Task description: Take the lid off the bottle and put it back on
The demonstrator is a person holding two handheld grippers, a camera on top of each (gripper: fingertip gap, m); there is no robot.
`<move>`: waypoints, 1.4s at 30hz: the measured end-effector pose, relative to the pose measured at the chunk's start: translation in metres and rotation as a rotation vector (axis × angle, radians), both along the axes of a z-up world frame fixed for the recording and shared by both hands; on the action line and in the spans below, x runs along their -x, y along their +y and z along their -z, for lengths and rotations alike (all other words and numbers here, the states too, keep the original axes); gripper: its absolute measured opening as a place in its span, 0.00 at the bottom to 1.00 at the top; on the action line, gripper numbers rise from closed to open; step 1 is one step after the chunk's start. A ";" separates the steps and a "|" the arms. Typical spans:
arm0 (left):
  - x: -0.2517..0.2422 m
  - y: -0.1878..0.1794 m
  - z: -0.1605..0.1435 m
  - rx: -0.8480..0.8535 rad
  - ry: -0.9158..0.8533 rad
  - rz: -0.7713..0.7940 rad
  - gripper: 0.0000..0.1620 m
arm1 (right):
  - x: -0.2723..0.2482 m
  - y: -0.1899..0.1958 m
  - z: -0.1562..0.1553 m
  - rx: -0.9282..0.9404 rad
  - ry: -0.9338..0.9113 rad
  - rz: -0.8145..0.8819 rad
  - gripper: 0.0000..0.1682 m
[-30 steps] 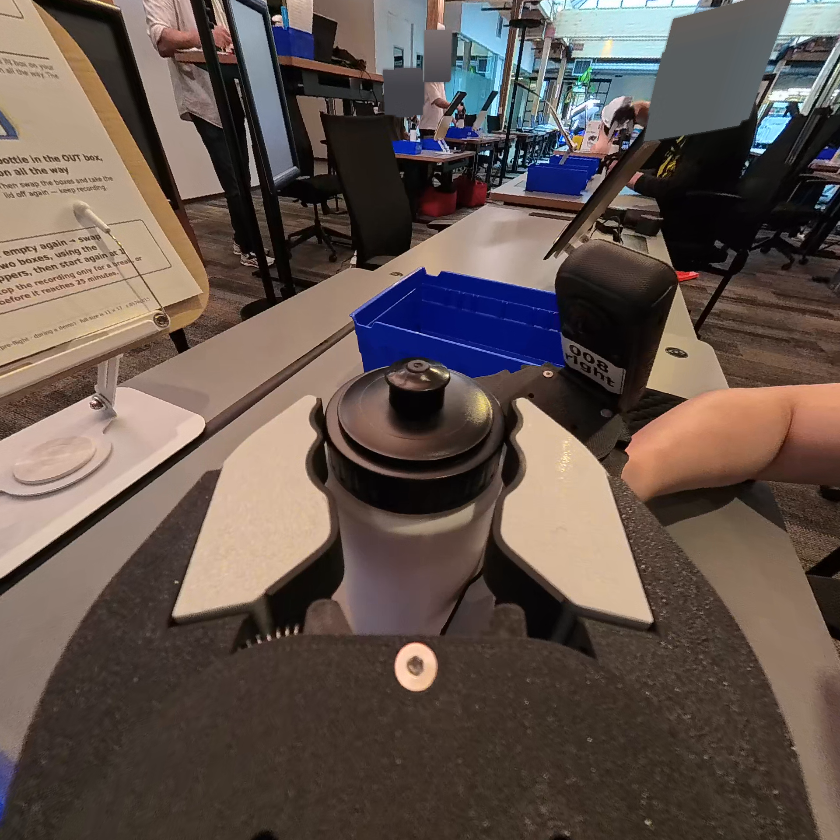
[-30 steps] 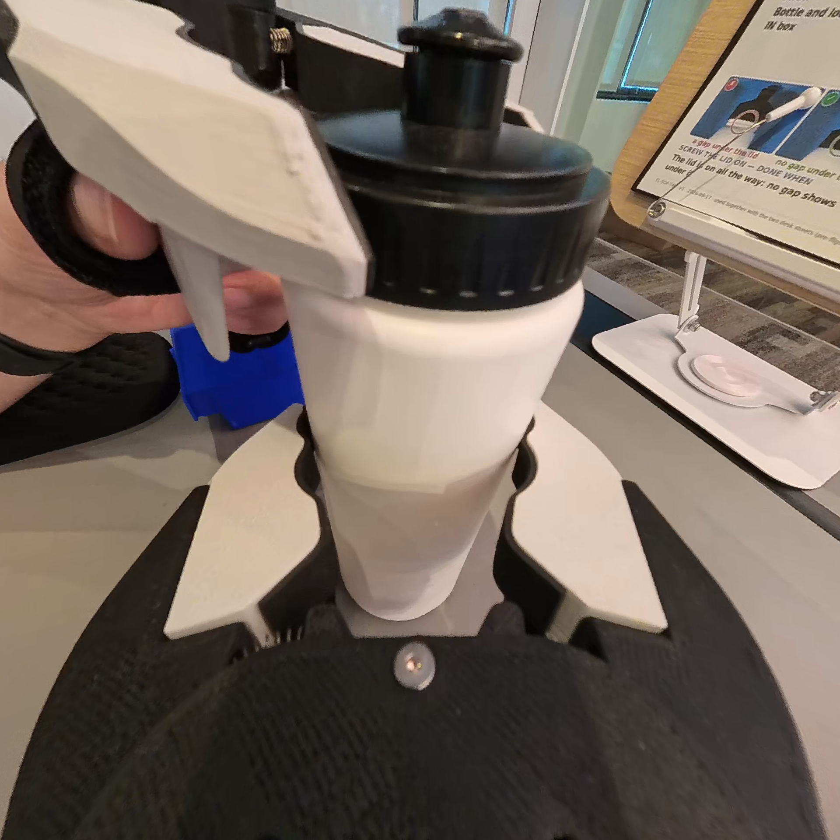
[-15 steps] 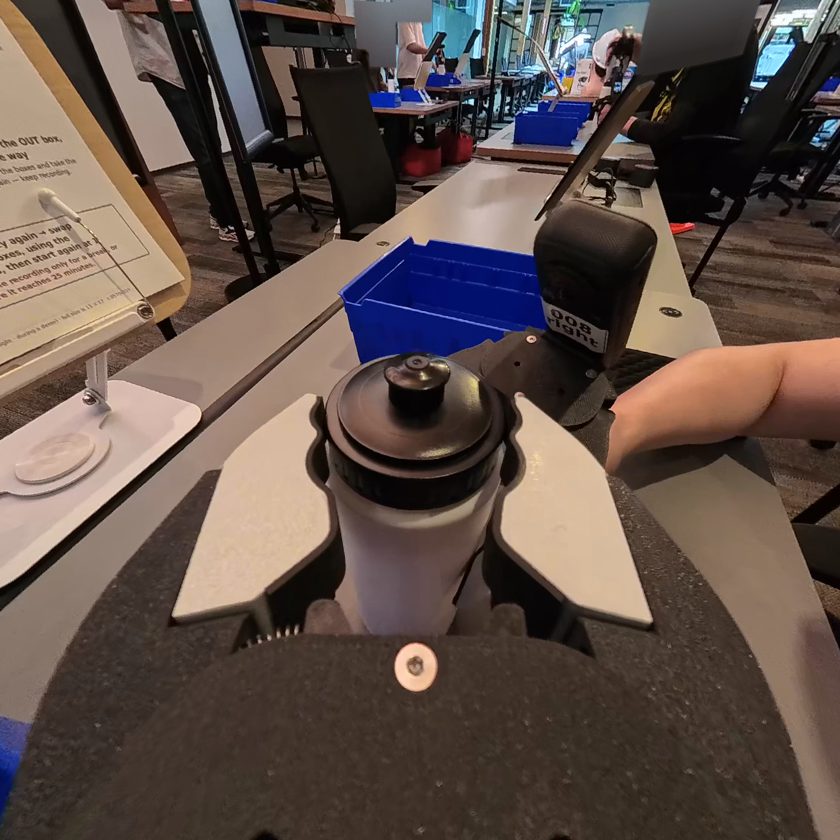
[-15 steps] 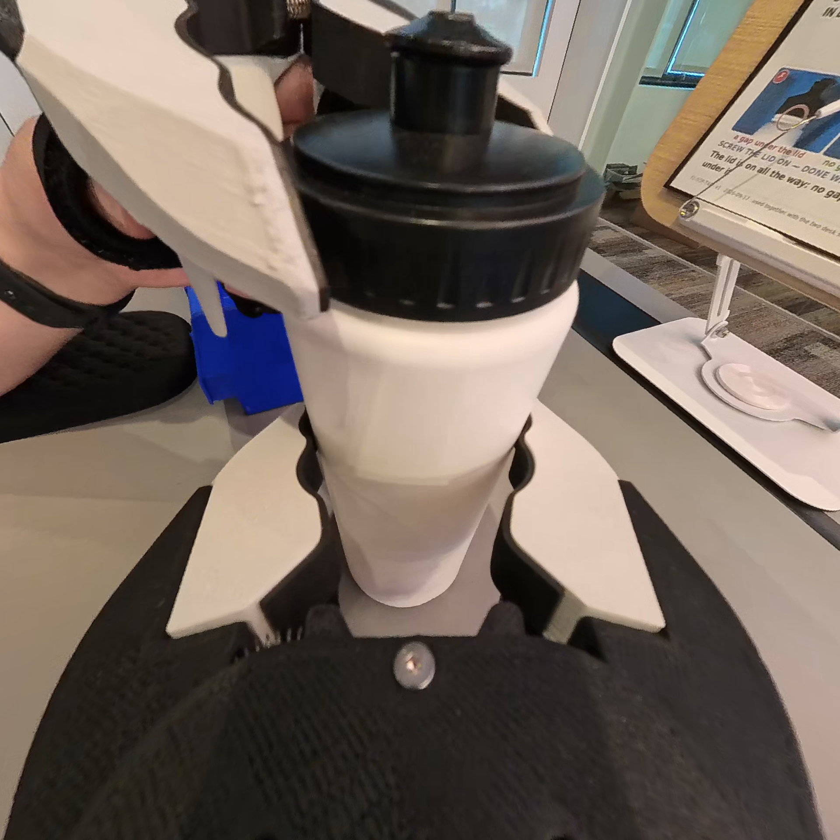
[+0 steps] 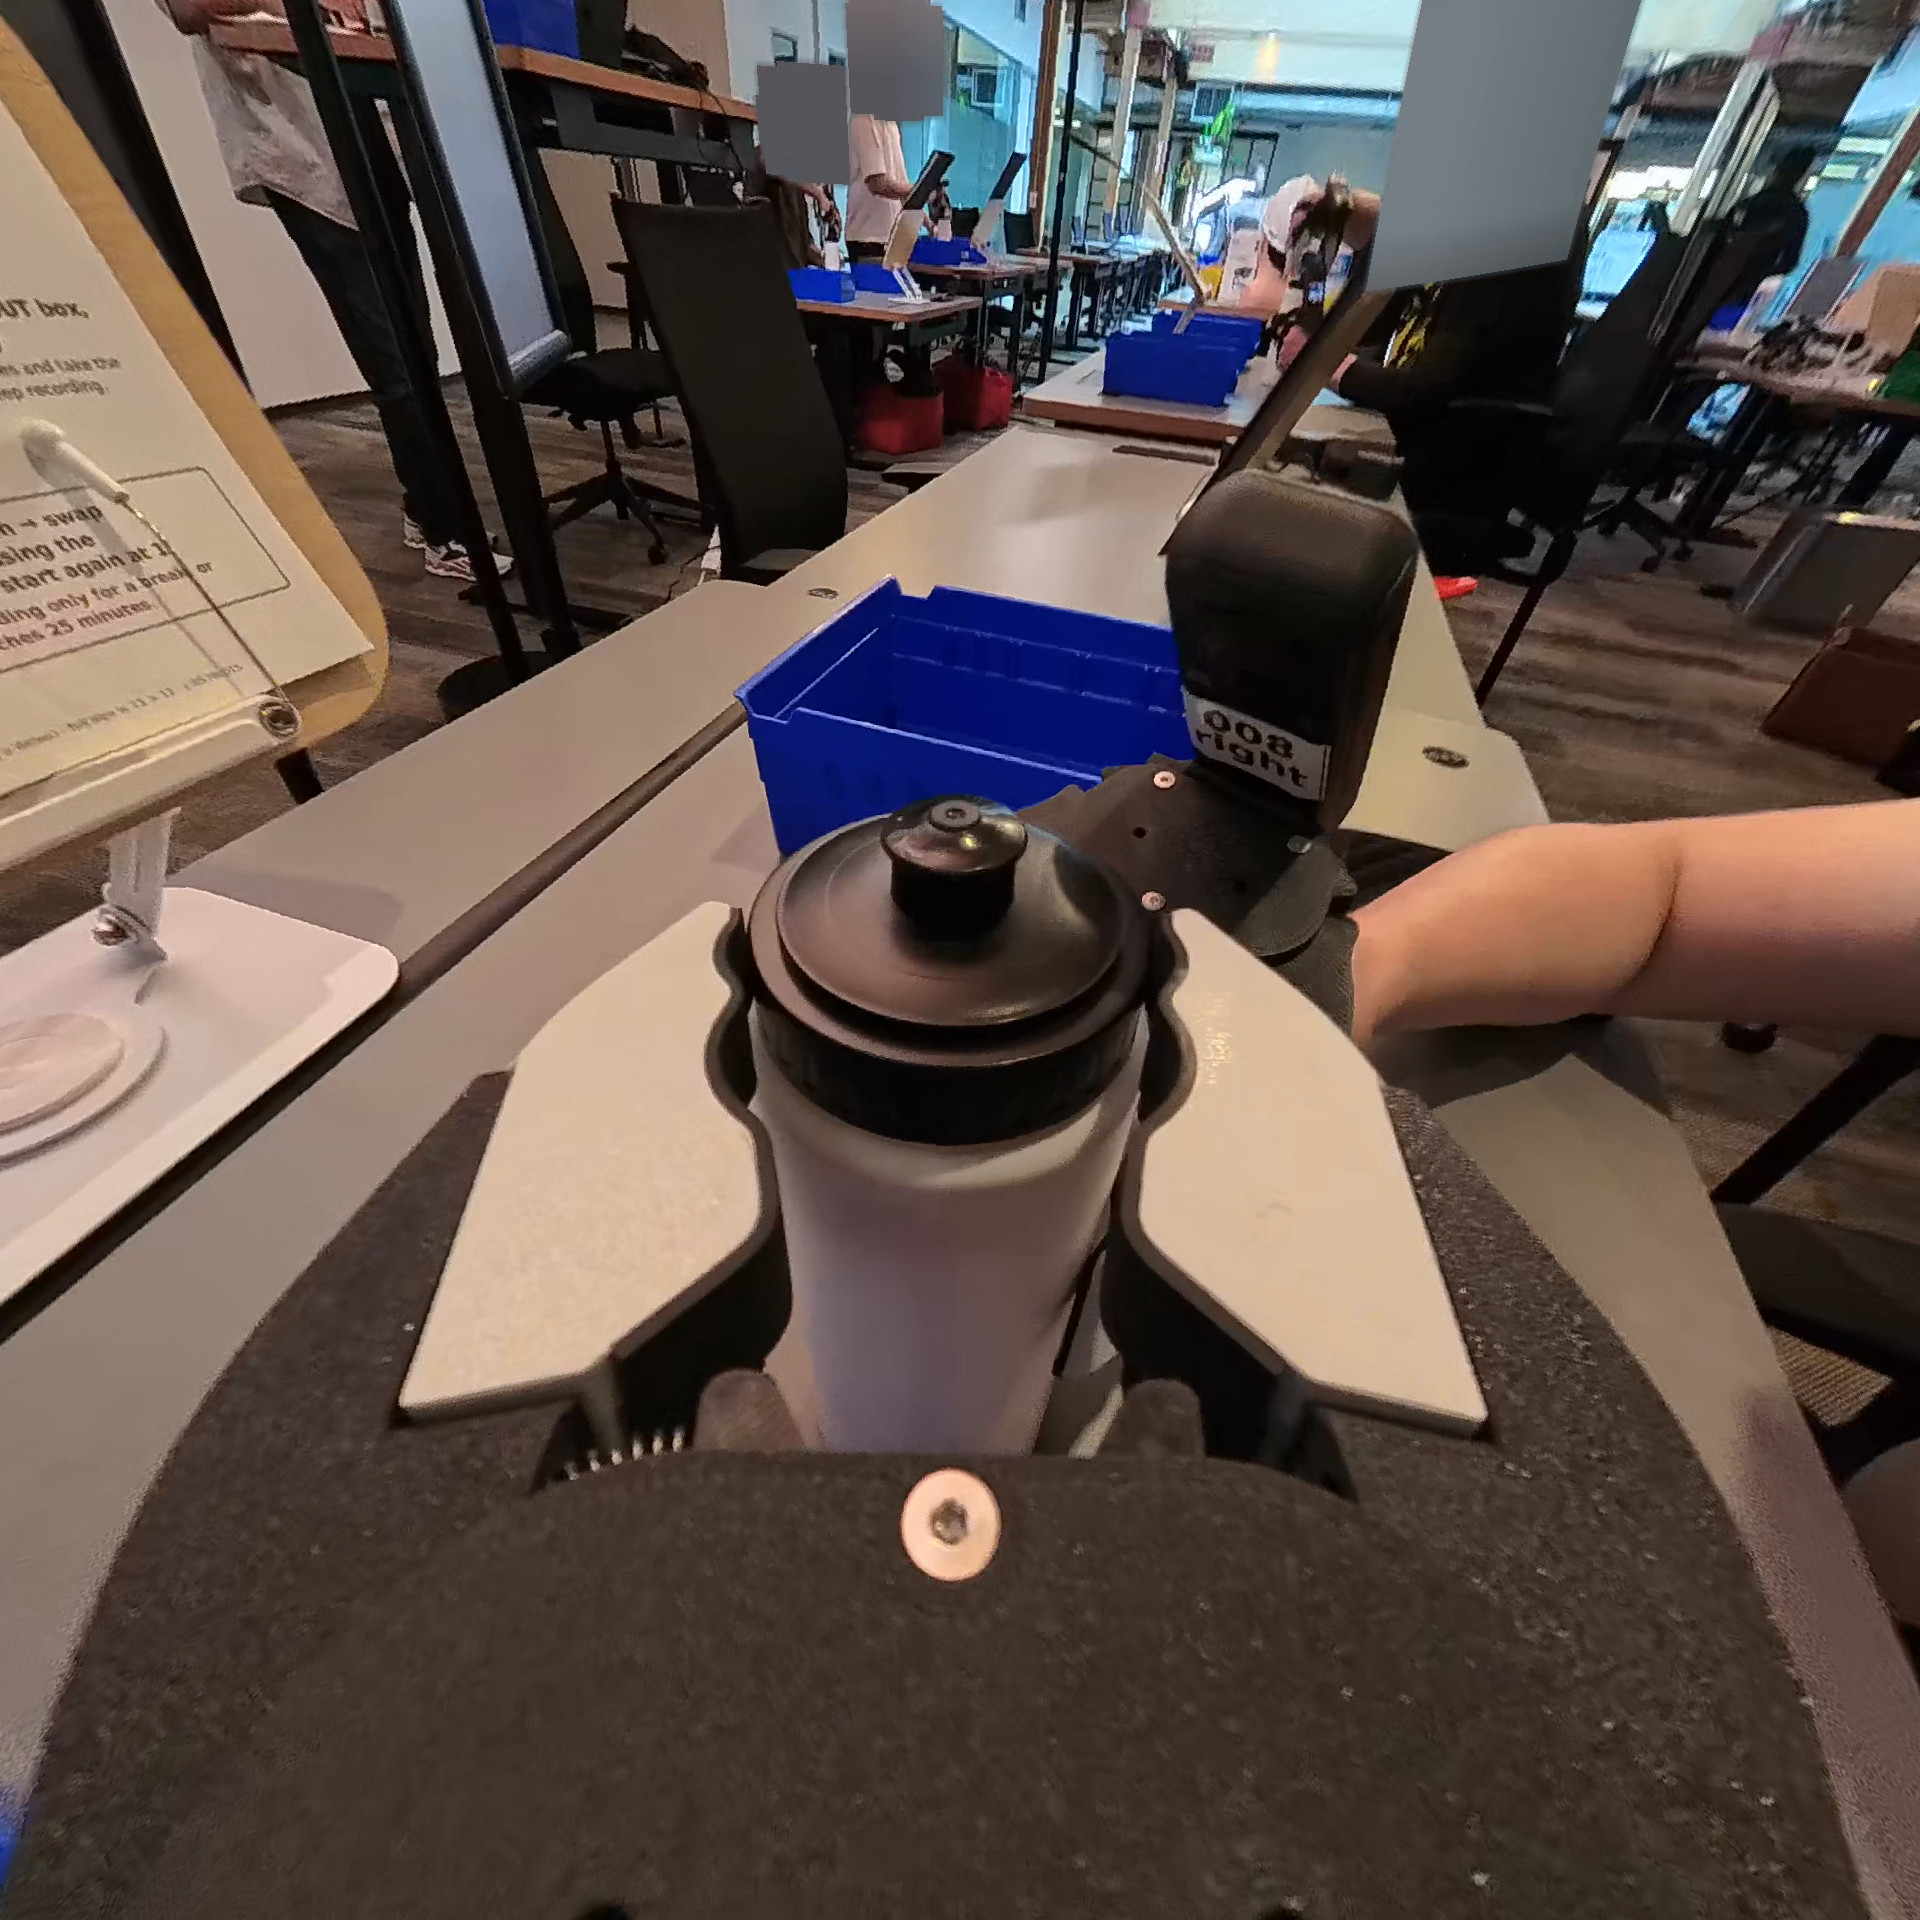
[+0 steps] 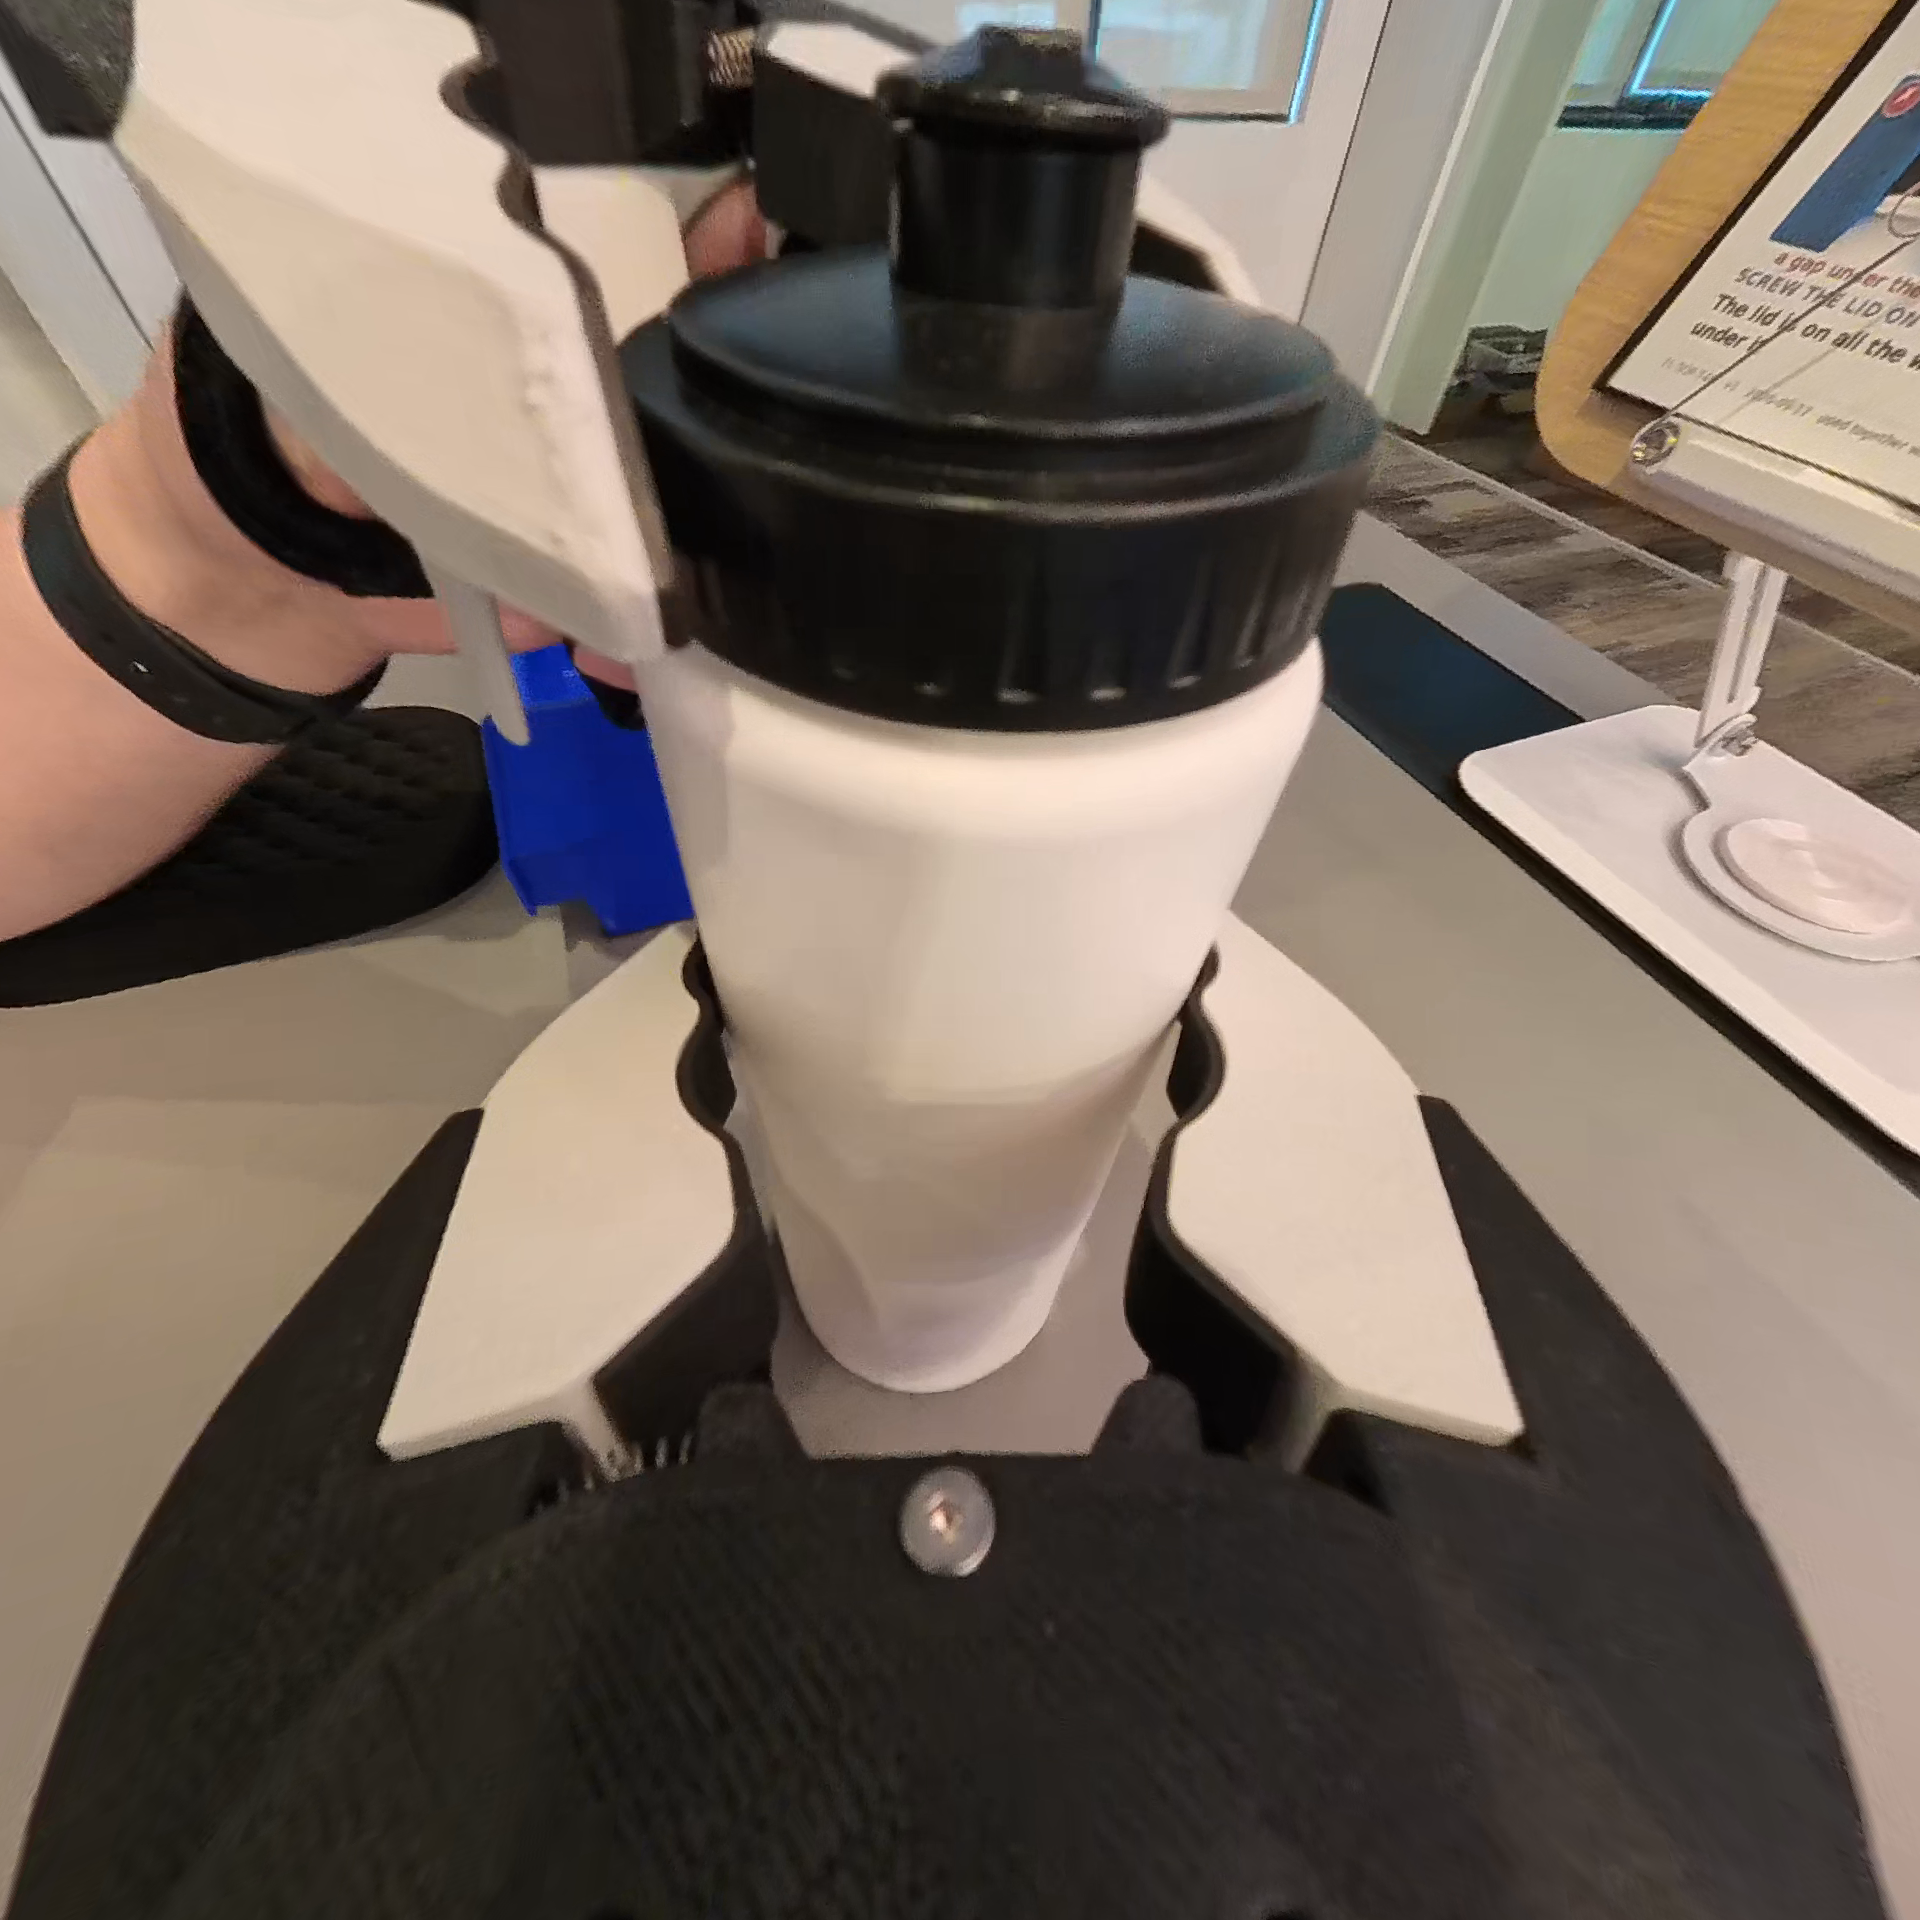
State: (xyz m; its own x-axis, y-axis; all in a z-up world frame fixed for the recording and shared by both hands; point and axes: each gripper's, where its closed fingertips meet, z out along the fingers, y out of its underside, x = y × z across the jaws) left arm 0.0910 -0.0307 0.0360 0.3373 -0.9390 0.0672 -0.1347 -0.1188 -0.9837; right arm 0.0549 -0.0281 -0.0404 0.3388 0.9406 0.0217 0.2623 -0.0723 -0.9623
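Rotated slightly, left hand-held gripper (image 5: 940, 1049) clamps the black lid (image 5: 945, 966); right hand-held gripper (image 6: 951, 1081) clamps the white bottle (image 6: 966, 935) at frame centre. Unscrewing step; next, continue twisting.

This is a large open-plan office or lab hall – long grey desks (image 5: 1049, 520) stand in rows, with black swivel chairs (image 5: 748, 374) and blue plastic bins (image 5: 956, 707) on several of them. People (image 5: 883, 177) work at the far desks, and the floor is dark carpet. Beside the near desk stands an instruction sheet (image 5: 114, 540) on a white stand – as at a work station.
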 end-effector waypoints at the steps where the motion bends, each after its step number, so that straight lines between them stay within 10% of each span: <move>1: 0.001 0.001 -0.001 0.019 -0.013 -0.004 0.45 | 0.000 -0.001 -0.001 0.024 0.015 -0.009 0.51; 13: 0.040 -0.003 -0.062 0.088 -0.306 -0.048 0.51 | -0.029 -0.031 -0.072 0.557 0.356 -0.348 0.51; 42: -0.035 -0.015 0.037 0.188 0.029 0.025 0.74 | -0.067 -0.007 -0.100 0.261 0.320 -0.210 0.51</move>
